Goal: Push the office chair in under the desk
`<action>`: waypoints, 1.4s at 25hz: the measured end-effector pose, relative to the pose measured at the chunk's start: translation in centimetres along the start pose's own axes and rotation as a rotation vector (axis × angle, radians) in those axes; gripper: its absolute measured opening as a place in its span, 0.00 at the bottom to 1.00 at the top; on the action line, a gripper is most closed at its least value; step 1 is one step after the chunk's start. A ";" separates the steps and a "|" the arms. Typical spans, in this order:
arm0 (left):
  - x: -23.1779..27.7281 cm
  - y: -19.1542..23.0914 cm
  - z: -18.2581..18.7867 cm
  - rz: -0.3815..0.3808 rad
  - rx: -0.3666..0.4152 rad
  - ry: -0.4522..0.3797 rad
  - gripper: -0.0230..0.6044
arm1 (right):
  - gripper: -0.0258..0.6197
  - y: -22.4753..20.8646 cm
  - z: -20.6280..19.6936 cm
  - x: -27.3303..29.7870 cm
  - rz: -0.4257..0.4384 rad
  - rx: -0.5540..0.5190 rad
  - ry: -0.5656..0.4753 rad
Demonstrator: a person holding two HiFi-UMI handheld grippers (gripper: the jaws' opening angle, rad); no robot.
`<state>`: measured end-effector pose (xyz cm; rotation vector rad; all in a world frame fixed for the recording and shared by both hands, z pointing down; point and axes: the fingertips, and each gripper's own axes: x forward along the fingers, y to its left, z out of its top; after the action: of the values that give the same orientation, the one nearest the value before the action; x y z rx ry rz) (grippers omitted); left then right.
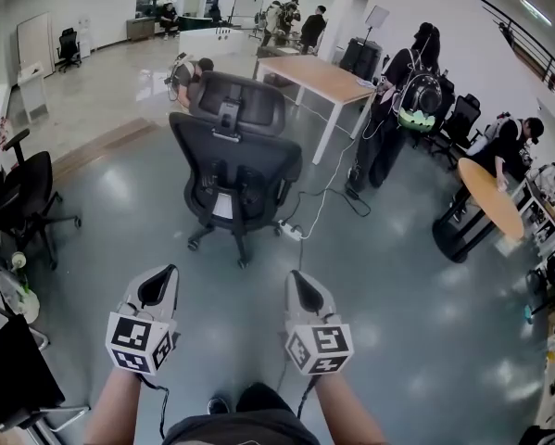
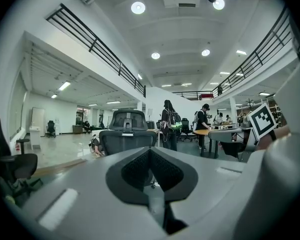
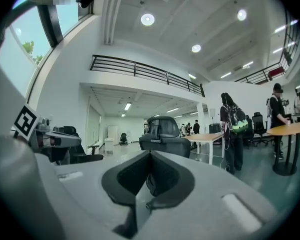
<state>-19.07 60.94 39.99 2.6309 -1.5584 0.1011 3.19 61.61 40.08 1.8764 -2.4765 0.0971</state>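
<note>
Two grippers, both with jaws pressed together and nothing between them. The office chair [image 1: 235, 165] stands on the grey floor [image 1: 397, 323] with its back facing them. The left gripper [image 1: 159, 284] and right gripper [image 1: 301, 287] are side by side, well short of the chair and not touching it. The wooden desk [image 1: 319, 77] is beyond the chair to its right, apart from it. A white power strip [image 1: 291, 232] lies just right of the chair base. A person with a backpack [image 1: 397, 109] stands right of the chair.
</note>
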 end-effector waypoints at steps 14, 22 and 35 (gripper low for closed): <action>9.0 5.5 1.2 0.022 0.036 -0.007 0.07 | 0.03 -1.9 0.7 12.6 0.007 -0.091 -0.023; 16.5 8.4 2.3 0.034 0.063 -0.005 0.07 | 0.03 -5.5 0.9 20.5 -0.020 -0.149 0.003; 23.0 11.4 3.0 0.026 0.122 0.004 0.07 | 0.03 -7.3 1.2 27.3 -0.008 -0.294 0.025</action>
<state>-17.97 35.07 39.67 2.6991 -1.6361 0.2088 2.85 33.29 40.88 1.7507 -2.3149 -0.2303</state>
